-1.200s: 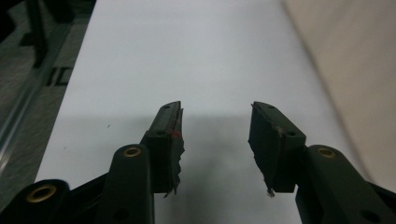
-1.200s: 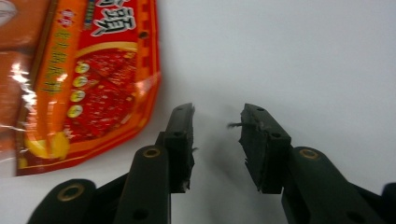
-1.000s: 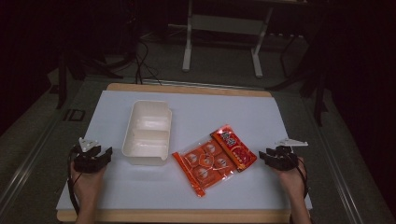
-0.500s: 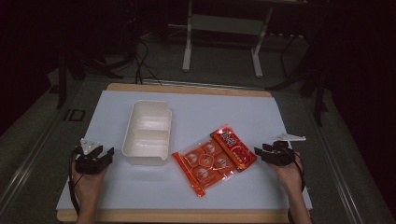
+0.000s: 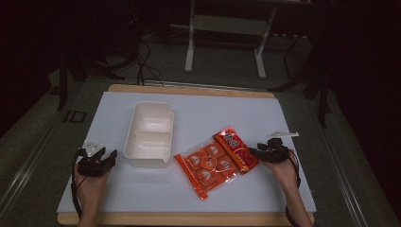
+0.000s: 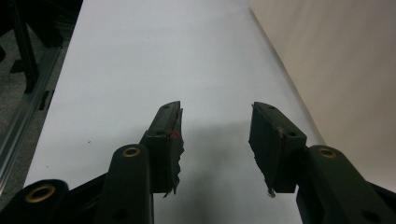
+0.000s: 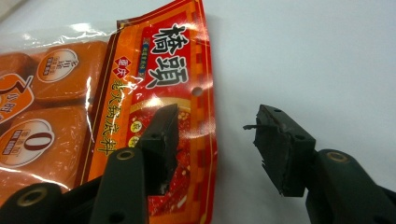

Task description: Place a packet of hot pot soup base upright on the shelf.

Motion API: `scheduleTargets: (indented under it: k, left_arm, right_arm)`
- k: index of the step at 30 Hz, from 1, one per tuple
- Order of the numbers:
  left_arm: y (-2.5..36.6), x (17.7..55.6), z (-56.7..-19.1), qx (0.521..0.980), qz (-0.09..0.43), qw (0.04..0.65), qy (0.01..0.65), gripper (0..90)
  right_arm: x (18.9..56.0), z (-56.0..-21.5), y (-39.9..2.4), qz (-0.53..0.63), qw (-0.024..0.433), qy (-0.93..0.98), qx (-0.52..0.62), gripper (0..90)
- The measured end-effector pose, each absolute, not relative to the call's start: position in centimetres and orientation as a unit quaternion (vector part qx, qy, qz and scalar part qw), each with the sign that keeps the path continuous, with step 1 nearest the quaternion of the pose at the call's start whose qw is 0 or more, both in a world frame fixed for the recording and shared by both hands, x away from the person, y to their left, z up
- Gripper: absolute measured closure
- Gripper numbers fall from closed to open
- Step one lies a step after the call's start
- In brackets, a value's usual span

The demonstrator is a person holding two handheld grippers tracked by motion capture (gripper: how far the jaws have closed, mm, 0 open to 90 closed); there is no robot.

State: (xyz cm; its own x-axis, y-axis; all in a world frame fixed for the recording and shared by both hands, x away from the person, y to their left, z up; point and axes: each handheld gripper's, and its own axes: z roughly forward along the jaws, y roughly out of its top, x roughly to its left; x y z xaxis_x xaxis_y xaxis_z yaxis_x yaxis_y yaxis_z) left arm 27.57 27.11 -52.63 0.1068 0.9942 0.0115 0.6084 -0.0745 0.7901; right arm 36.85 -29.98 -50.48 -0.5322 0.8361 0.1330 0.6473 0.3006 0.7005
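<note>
An orange snack packet (image 5: 217, 158) with several square pieces inside lies flat on the white table top (image 5: 227, 109). My right gripper (image 5: 255, 152) is at the packet's right end and open. Its jaws have just been opening. In the right gripper view the right gripper (image 7: 217, 116) has one jaw above the packet's printed end (image 7: 154, 79) and the other over bare table; the pads press on nothing. A white two-compartment container (image 5: 149, 135) stands left of the packet. My left gripper (image 5: 100, 155) rests open beside it, with nothing between the left gripper's (image 6: 215, 116) fingers.
The container's pale wall (image 6: 336, 70) runs close along one side of the left gripper. A wooden border edges the table top (image 5: 189, 90). Beyond the table stand a metal frame (image 5: 224, 28) and cables on the dark floor.
My right gripper has slid left toward the packet and its tips now reach the packet's right end. The left gripper, packet and container have stayed put.
</note>
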Motion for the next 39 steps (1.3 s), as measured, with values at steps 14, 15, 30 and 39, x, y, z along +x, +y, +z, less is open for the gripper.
scheduleTargets:
  k: [14,15,30,39]
  left_arm:
    - [27.1,27.6,-52.6,0.669,0.301,0.324,0.598,53.9]
    - [27.1,27.6,-52.6,0.669,0.302,0.323,0.598,53.8]
    - [27.2,27.6,-52.6,0.667,0.304,0.321,0.600,53.0]
    - [27.2,27.5,-52.6,0.666,0.305,0.322,0.600,53.0]
  right_arm:
    - [38.1,-51.0,-27.9,0.349,0.122,0.810,0.455,41.7]
    - [38.2,-51.1,-27.8,0.348,0.121,0.811,0.454,39.6]
    - [38.5,-51.5,-27.0,0.336,0.088,0.820,0.455,42.4]
    - [38.5,-51.8,-27.2,0.340,0.077,0.816,0.461,44.7]
